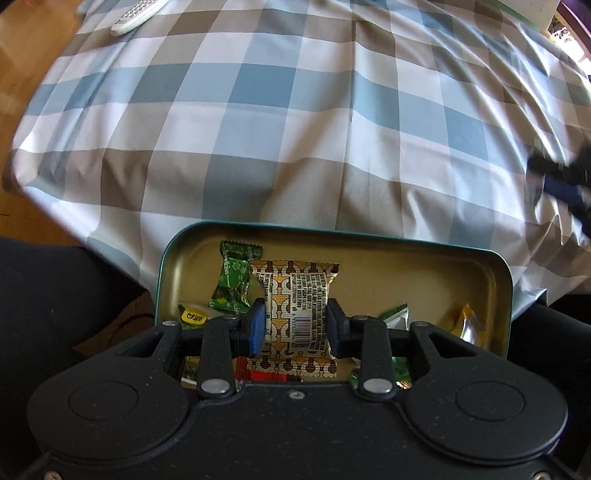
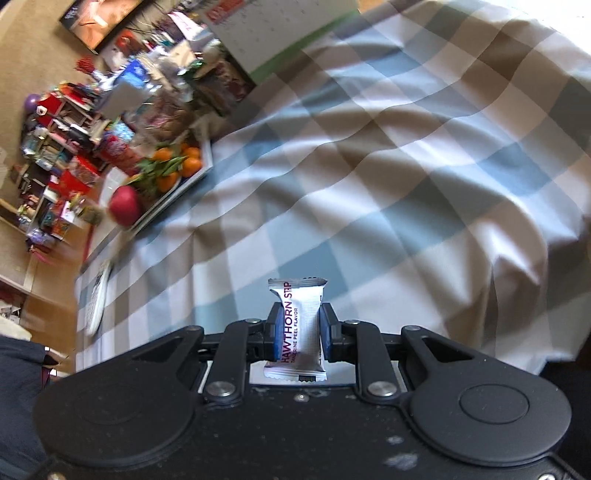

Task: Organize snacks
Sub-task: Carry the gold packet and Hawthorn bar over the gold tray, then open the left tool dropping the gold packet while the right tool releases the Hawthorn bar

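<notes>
The left gripper (image 1: 295,325) clamps a tan wafer pack (image 1: 295,314) over the open tin (image 1: 388,245), directly below it among other snacks. The right gripper (image 2: 298,328) pinches a white hawthorn strip (image 2: 300,325) above the checked counter (image 2: 406,184). Next, probably: release the wafer into the tin, then bring the strip across.

Blurred dark shape (image 1: 565,177) at right edge, remote (image 1: 138,16) cut off
</notes>
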Demonstrator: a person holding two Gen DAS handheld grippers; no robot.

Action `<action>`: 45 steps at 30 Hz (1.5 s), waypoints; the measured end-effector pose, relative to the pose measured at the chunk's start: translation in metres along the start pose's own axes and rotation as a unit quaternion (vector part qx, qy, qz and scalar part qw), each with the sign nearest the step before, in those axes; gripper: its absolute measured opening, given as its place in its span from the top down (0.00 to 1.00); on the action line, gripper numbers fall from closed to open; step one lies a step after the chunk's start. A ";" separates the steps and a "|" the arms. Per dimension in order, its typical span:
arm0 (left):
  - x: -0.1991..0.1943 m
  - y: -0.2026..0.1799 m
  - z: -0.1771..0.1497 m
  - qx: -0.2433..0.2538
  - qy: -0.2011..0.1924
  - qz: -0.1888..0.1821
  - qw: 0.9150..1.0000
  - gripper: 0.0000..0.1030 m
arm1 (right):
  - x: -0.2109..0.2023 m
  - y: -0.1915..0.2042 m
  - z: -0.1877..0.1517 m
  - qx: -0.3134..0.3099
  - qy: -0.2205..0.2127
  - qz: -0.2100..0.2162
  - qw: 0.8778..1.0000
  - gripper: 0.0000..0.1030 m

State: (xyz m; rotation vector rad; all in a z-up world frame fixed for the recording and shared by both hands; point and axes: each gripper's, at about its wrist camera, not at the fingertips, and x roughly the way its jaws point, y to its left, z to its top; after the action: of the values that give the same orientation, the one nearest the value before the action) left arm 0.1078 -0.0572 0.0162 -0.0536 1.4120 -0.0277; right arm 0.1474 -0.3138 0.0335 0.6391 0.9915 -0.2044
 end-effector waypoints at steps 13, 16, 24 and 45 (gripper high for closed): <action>0.005 0.004 -0.008 -0.004 -0.002 0.008 1.000 0.59 | -0.044 0.023 -0.098 -0.037 0.031 -0.019 0.999 0.79; 0.008 0.004 -0.007 -0.003 0.000 0.009 1.000 0.59 | -0.049 0.025 -0.112 -0.037 0.042 -0.018 0.998 0.79; 0.015 0.000 0.003 -0.004 0.015 0.008 1.000 0.59 | -0.047 0.019 -0.125 -0.031 0.059 -0.046 0.997 0.79; 0.011 -0.006 0.003 0.019 0.016 0.010 1.000 0.55 | -0.038 0.032 -0.120 -0.059 0.056 -0.052 0.995 0.69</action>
State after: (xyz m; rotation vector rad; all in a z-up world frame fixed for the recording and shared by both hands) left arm 0.1126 -0.0639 0.0064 -0.0077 1.4431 -0.0383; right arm 0.0554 -0.2221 0.0322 0.4951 1.1373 -0.2011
